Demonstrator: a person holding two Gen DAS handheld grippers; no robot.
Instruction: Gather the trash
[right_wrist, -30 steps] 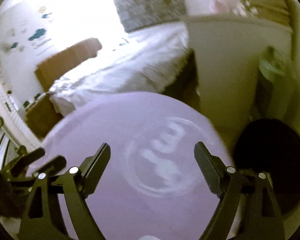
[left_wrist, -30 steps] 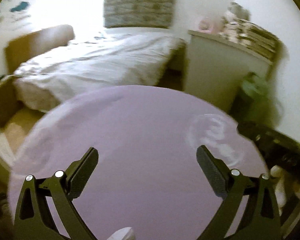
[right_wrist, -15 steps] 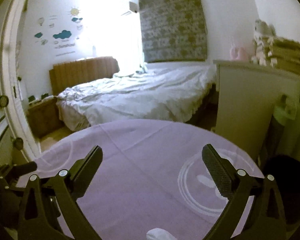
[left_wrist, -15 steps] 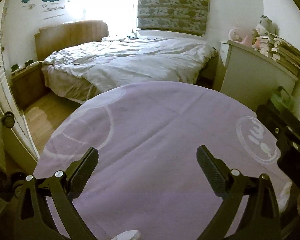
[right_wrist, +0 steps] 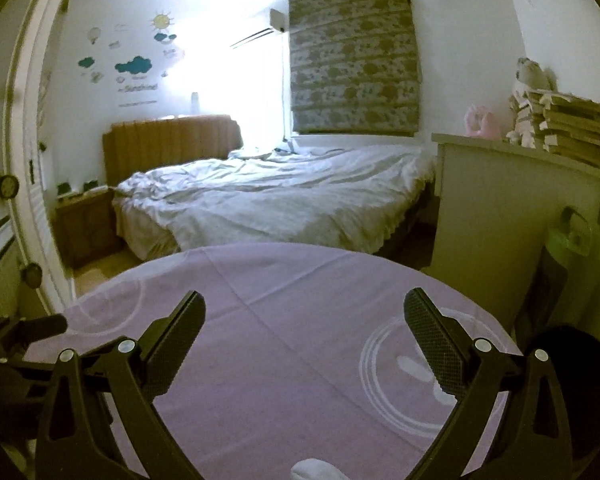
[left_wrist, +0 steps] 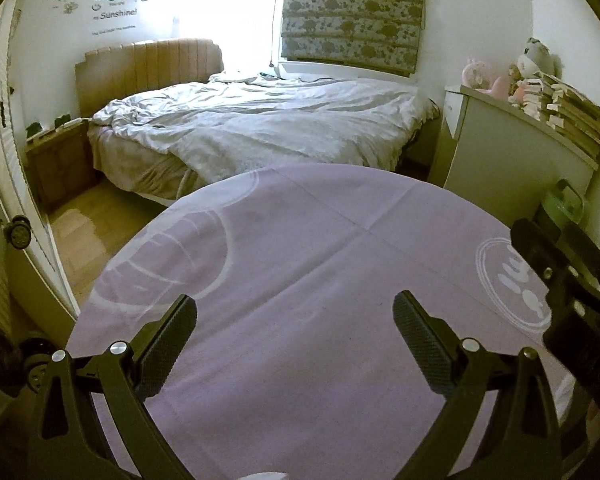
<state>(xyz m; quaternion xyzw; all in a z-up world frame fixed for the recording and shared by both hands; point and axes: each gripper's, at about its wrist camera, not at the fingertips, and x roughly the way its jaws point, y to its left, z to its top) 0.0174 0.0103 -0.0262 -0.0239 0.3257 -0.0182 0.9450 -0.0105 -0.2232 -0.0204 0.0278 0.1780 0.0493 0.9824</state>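
Observation:
A round table under a purple cloth (left_wrist: pixel 300 280) (right_wrist: pixel 284 360) fills the lower half of both views. My left gripper (left_wrist: pixel 295 300) hovers above it, open, with only bare cloth between its fingers. My right gripper (right_wrist: pixel 305 296) is open wide too and holds nothing. Each gripper shows at the edge of the other's view: the right one (left_wrist: pixel 560 280) and the left one (right_wrist: pixel 20 336). A small white shape (right_wrist: pixel 314 470) sits at the bottom edge; I cannot tell what it is. I see no loose trash on the cloth.
A round black object (right_wrist: pixel 572 380) sits low at the table's right. Behind it are a green-lidded container (right_wrist: pixel 572 236) and a white cabinet (left_wrist: pixel 512 160) stacked with books and toys. An unmade bed (left_wrist: pixel 260 128) lies beyond the table, with a white door frame (left_wrist: pixel 16 200) on the left.
Both views swung left from a blurred look at the cabinet side, then settled, showing more bed and wall. The right gripper's jaws widened a little. Both grippers stayed empty.

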